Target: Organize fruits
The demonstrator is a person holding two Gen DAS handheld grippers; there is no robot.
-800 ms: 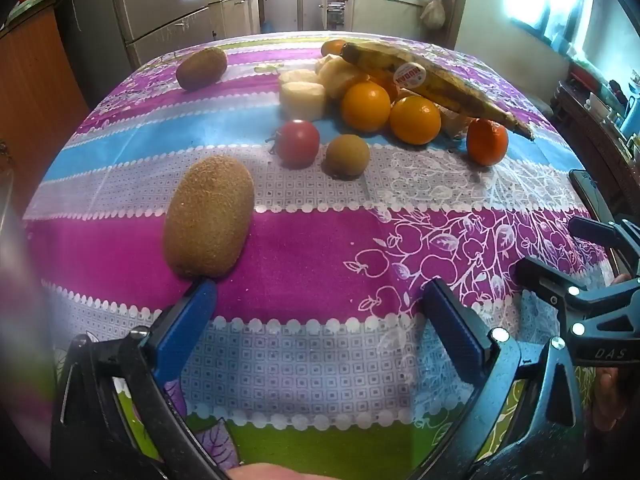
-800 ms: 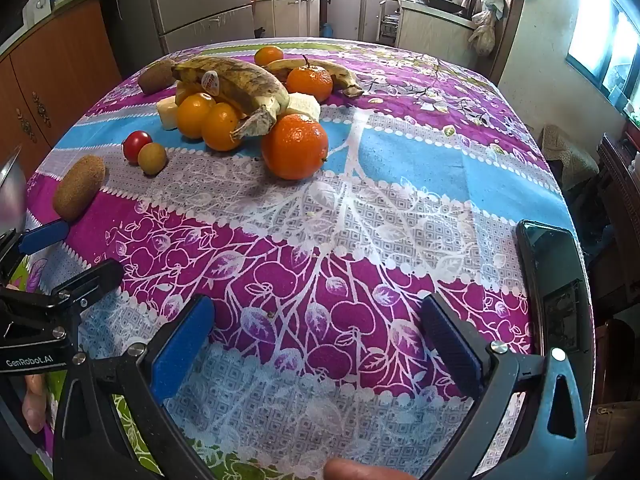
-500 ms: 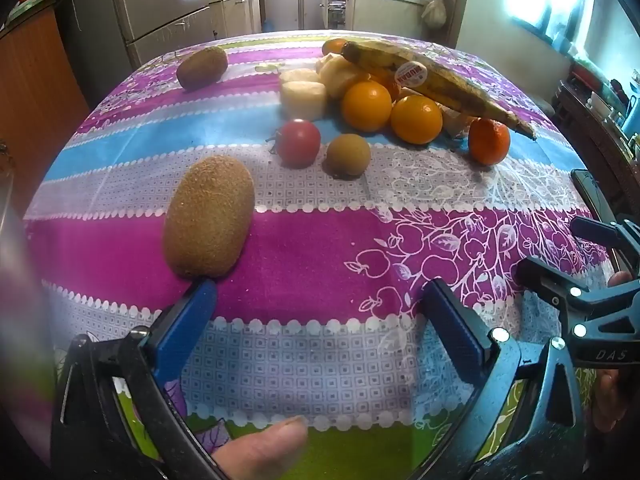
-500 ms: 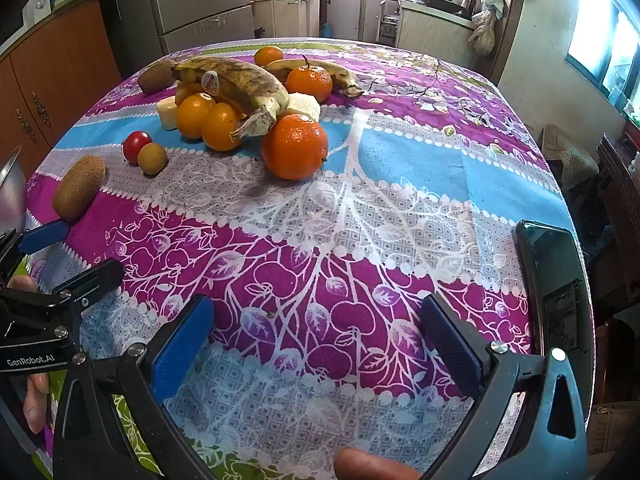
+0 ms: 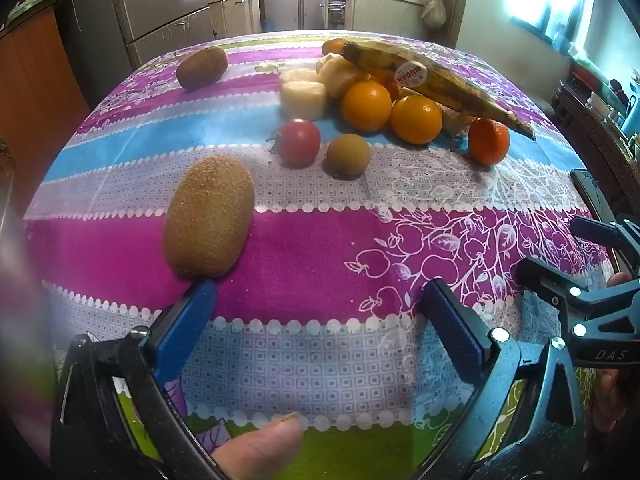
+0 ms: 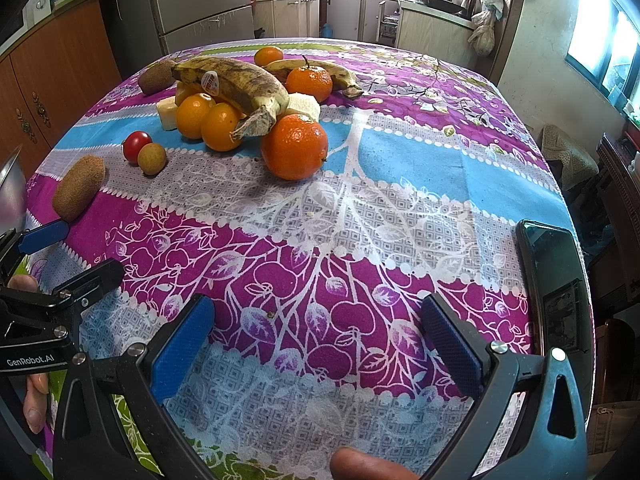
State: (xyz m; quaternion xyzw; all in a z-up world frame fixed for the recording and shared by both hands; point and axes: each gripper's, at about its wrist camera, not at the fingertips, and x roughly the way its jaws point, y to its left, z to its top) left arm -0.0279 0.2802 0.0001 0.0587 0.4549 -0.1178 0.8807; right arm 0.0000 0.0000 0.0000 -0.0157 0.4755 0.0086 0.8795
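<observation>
Patterned tablecloth [image 5: 312, 248] — near kiwi [image 5: 208, 216] just beyond left tool [image 5: 318, 304]; both tools wide open, empty.

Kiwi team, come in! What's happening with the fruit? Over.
Both grippers, left and right, open and empty. Near kiwi just ahead of left fingers, untouched. Fruit pile unsorted. Nothing in the way.

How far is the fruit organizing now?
Nothing looks sorted yet. The left tool and right tool are both open and hold nothing. The near kiwi lies by the left tool's fingertip, loose on the tablecloth. The banana, oranges and tomato remain in a mixed pile.
</observation>
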